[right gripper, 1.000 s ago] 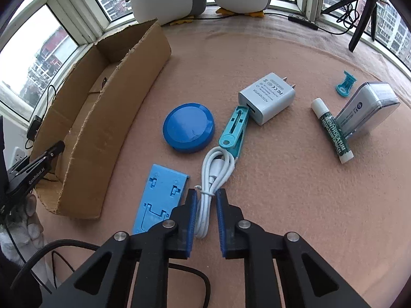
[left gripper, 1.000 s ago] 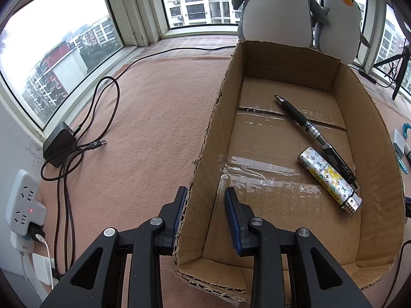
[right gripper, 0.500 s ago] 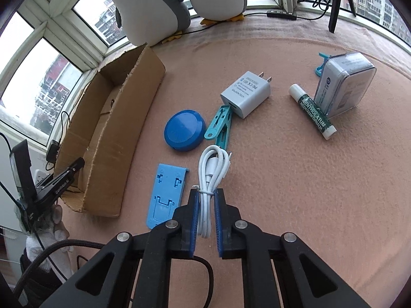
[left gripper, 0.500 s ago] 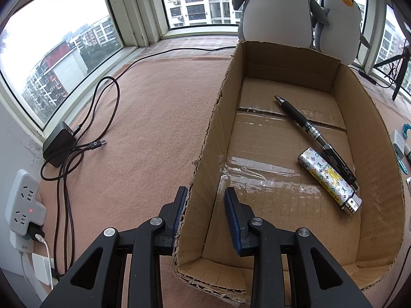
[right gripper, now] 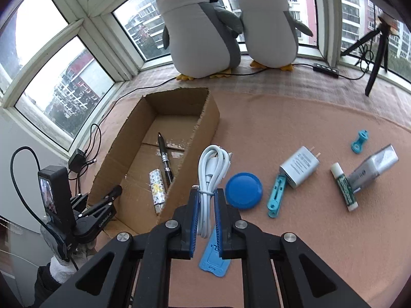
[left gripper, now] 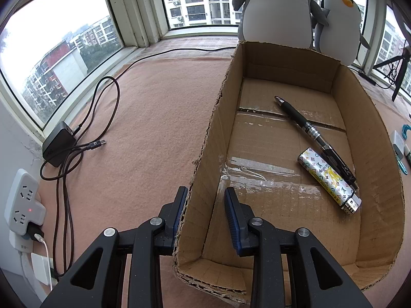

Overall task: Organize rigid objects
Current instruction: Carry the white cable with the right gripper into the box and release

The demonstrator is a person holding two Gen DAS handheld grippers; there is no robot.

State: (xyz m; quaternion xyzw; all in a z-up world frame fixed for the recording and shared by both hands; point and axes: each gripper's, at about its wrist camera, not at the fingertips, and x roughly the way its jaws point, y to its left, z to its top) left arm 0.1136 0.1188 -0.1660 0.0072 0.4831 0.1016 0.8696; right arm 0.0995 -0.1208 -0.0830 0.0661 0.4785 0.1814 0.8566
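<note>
Your right tongs grip the coiled white cable at lower centre, lifted above the surface. Your left tongs clamp the cardboard box wall; a pen and lighter lie inside.

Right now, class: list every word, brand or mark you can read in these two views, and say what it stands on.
"GenRobot.AI": on the left gripper.
Monogram marks: on the lighter; its small print is unreadable.
Printing on the pen, white charger, lip balm tube and grey box: too small or blurred.
</note>
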